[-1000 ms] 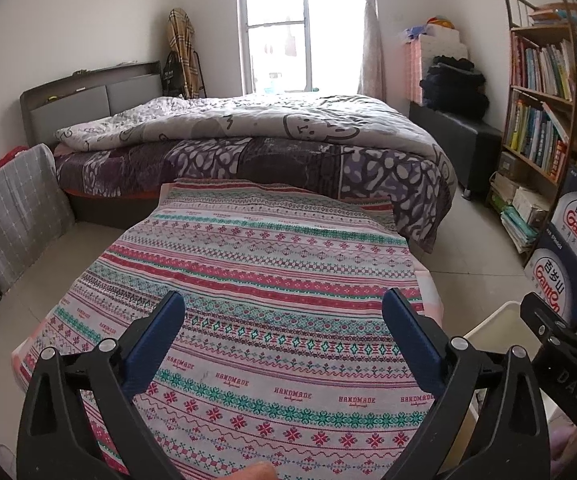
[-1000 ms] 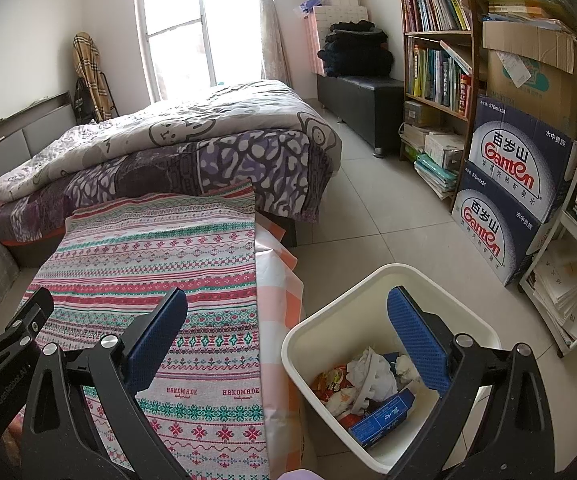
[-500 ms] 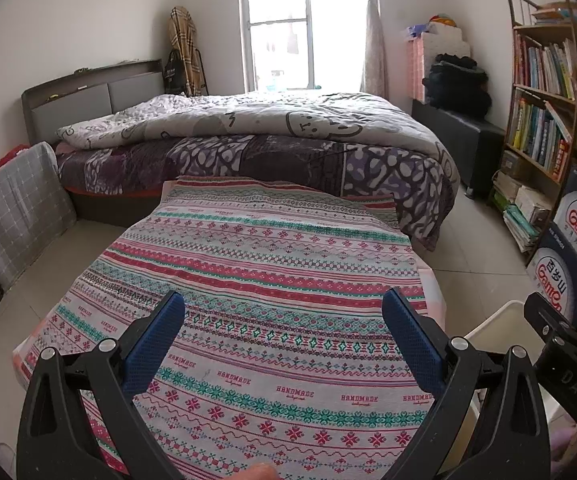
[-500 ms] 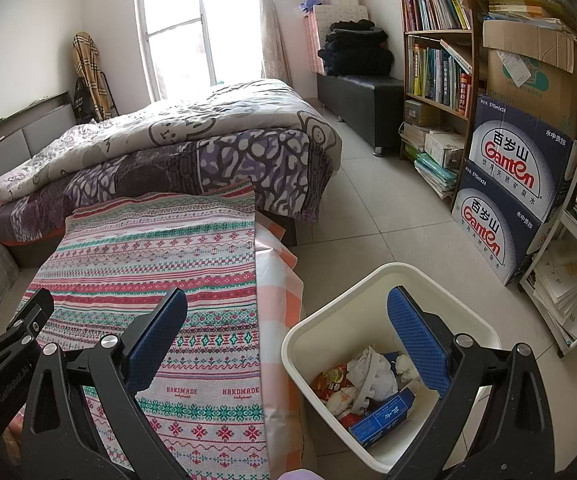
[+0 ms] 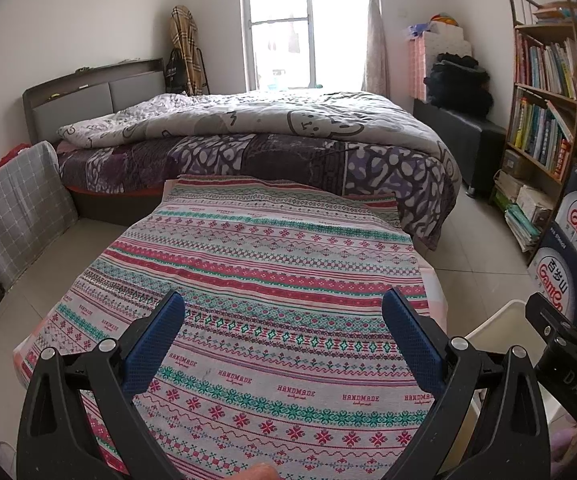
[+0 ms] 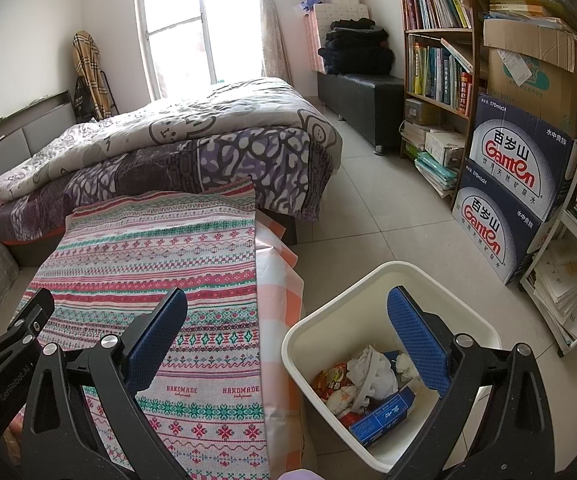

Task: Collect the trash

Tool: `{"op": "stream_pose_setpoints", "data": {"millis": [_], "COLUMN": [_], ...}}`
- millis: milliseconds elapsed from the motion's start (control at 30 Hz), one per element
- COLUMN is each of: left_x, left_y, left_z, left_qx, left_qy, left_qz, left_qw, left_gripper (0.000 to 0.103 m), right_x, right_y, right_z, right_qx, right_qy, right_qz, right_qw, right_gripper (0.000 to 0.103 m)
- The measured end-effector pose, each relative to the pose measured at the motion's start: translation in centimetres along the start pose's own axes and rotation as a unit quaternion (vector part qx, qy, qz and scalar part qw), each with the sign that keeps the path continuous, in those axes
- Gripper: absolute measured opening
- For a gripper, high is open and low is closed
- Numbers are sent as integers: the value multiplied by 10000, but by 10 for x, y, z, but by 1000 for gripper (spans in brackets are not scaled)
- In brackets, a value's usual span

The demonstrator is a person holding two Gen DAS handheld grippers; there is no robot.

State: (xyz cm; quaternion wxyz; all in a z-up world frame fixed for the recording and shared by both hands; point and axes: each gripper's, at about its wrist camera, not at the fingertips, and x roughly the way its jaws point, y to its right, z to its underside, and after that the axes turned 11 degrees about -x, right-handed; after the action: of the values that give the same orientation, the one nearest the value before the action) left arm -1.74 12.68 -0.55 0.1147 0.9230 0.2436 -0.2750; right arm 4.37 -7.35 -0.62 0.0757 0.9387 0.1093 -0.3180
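A white trash bin (image 6: 328, 320) stands on the floor right of the table. It holds crumpled white paper (image 6: 370, 372), a red snack wrapper (image 6: 328, 380) and a blue box (image 6: 384, 410). My right gripper (image 6: 288, 340) is open and empty, above the table's right edge and the bin. My left gripper (image 5: 284, 340) is open and empty over the patterned tablecloth (image 5: 272, 264). The bin's rim (image 5: 496, 320) shows at the right of the left wrist view. I see no trash on the cloth.
A bed with a grey quilt (image 5: 248, 128) stands behind the table. A bookshelf (image 6: 436, 60) and stacked blue water cartons (image 6: 516, 184) line the right wall. A black bench (image 6: 360, 96) stands by the window. A grey checked cushion (image 5: 16, 208) leans at the left.
Both grippers have stayed open and almost still. The left wrist view has shifted very slightly; nothing else has moved.
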Motion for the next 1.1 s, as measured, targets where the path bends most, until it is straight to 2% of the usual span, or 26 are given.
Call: {"op": "stream_pose_setpoints", "data": {"millis": [767,967,1100], "left_x": [5,8,7], "left_y": [3,0,-1], "left_z": [5,2,2], "left_qx": [140,34,23], "left_qy": [-53,-181,-120], "left_qz": [15,95,119], "left_qw": [9999,9998,9999], "left_gripper": [96,96,96], "right_x": [1,2,2], "right_y": [-1,-2,-2], "right_z": [2,9,11], "right_qx": [1,2,8], "right_qy": [-26,-60,-84], "right_qz": [-7,-34,-44], "right_qw": [10000,10000,10000], "right_gripper": [96,96,96]}}
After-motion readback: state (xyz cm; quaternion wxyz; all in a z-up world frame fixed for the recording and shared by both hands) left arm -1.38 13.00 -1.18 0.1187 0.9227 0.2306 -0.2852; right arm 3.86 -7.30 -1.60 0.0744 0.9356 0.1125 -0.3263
